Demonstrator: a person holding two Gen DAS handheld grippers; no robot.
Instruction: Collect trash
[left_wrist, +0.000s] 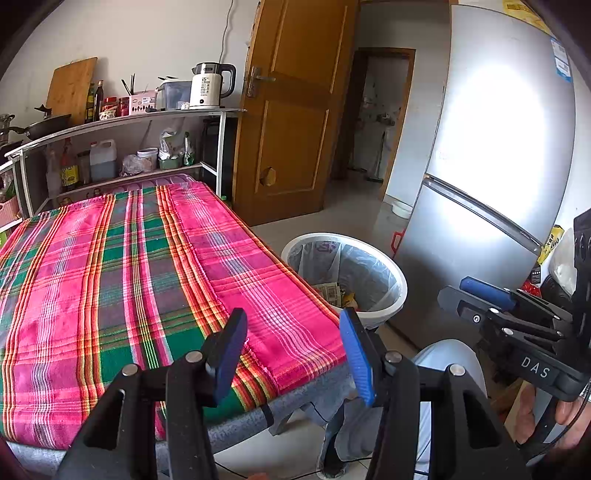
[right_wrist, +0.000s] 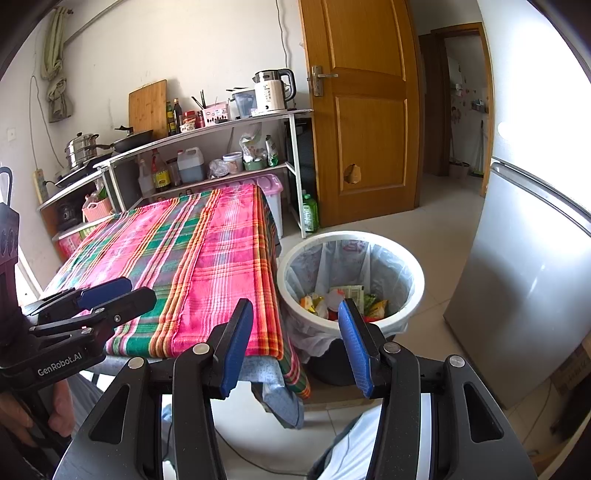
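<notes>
Both the left claw (left_wrist: 293, 354) and the right claw (right_wrist: 295, 341) hang released, gripping nothing, over the tabletop (right_wrist: 207, 266) edge beside the bin (right_wrist: 351, 236) holding wrappers (right_wrist: 349, 295).

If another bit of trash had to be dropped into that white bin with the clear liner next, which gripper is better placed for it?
Probably the right gripper: the white round bin with a clear liner lies beside the plaid-covered table, on its side. The left gripper points mostly over the table. Both are open and empty.

Table (right_wrist: 122, 360) w/ plaid cloth (right_wrist: 207, 266) on top; trash bin (right_wrist: 415, 306) on floor (right_wrist: 436, 221).
</notes>
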